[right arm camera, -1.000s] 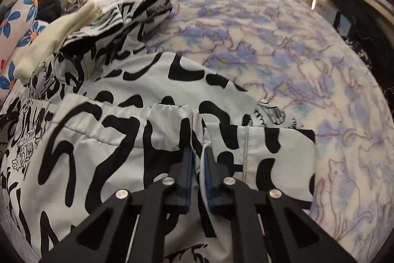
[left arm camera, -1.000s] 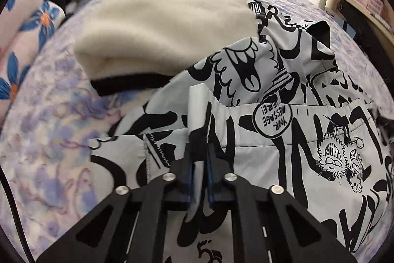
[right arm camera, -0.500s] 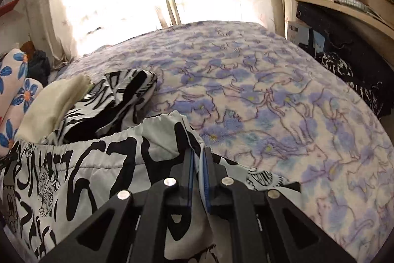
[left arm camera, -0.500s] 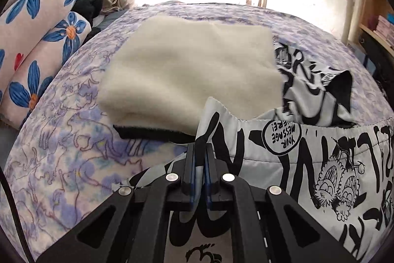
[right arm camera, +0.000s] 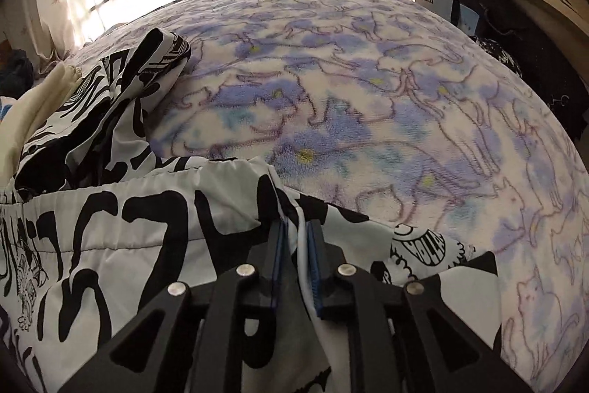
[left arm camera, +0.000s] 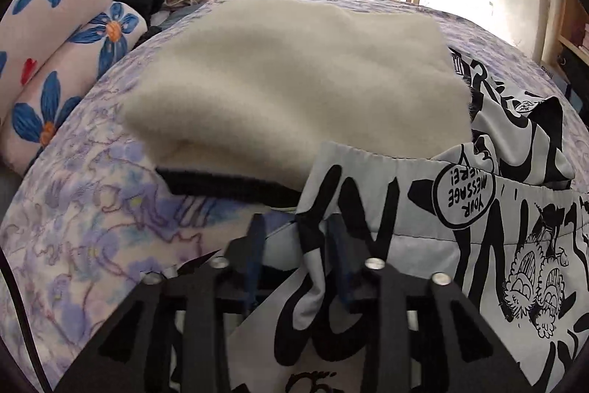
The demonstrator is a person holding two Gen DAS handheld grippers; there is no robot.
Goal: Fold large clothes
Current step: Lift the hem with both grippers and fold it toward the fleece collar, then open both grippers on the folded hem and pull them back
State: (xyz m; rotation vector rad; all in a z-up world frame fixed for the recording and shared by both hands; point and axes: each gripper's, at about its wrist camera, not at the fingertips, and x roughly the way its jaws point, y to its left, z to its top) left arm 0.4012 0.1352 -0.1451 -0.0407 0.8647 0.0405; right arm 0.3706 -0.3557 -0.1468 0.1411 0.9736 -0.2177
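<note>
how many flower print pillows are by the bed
2, both at the left edge of the left wrist view: one pillow higher, the other pillow just below it against the blanket. More may be hidden.

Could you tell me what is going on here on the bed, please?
A person is folding a black-and-white printed garment on a purple blanket. Both tools are opening: the left tool has fabric loose between its jaws, and the right tool also has cloth between them. A cream fleece lies beyond.

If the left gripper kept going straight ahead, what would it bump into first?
Probably the folded cream fleece garment, at its black hem, just beyond the black-and-white printed fabric hanging between the opening fingers; depth is unclear.
</note>
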